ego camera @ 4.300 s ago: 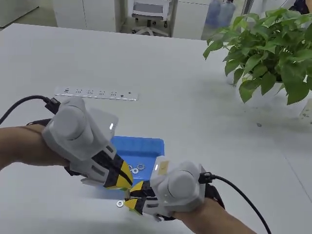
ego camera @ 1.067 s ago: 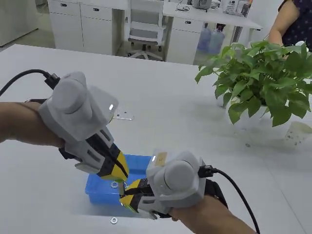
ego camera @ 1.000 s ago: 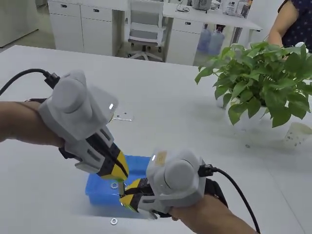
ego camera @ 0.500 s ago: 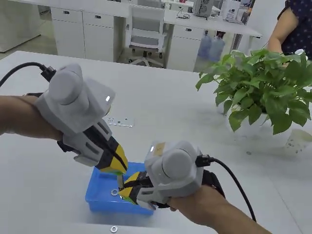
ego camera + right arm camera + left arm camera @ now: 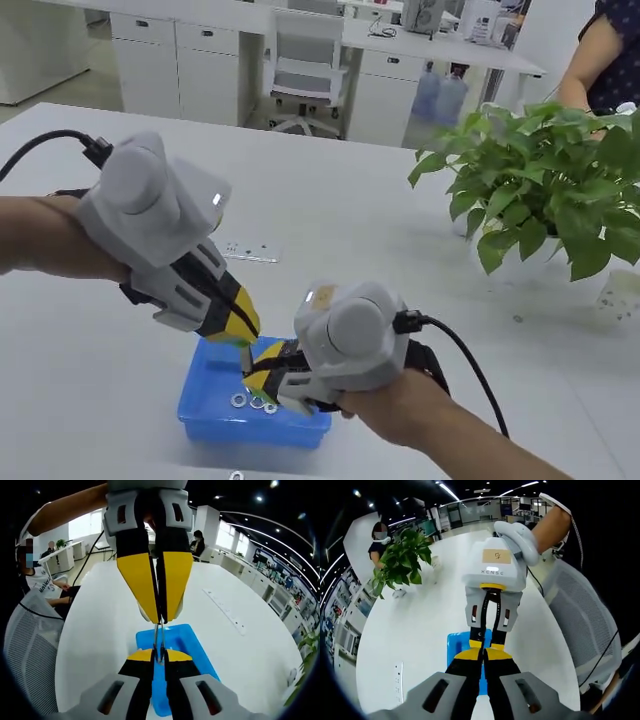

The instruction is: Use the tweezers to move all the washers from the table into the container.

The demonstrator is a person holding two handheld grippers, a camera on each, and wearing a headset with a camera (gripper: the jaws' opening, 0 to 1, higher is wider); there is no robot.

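Observation:
The thin metal tweezers (image 5: pixel 159 632) hang between both grippers above the blue container (image 5: pixel 215 415). My left gripper (image 5: pixel 243 338) comes down from the upper left, shut on the tweezers' upper part. My right gripper (image 5: pixel 252 372) meets it from the right, with its yellow tips (image 5: pixel 160 655) closed around the lower part of the tweezers. Three washers (image 5: pixel 255 402) lie inside the container under the jaws. One more washer (image 5: pixel 237 476) lies on the white table just in front of the container. In the left gripper view my own jaws (image 5: pixel 483 652) touch the right gripper's tips over the container (image 5: pixel 456 642).
A white power strip (image 5: pixel 250 250) lies on the table behind the container. A potted green plant (image 5: pixel 545 180) stands at the right. An office chair (image 5: pixel 300 70) and a person (image 5: pixel 600 50) are beyond the far edge of the table. Cables trail from both grippers.
Since 4 s ago both grippers have shifted from the washer on the table to above the container. In the last half second the camera shifted and more washers show inside the container.

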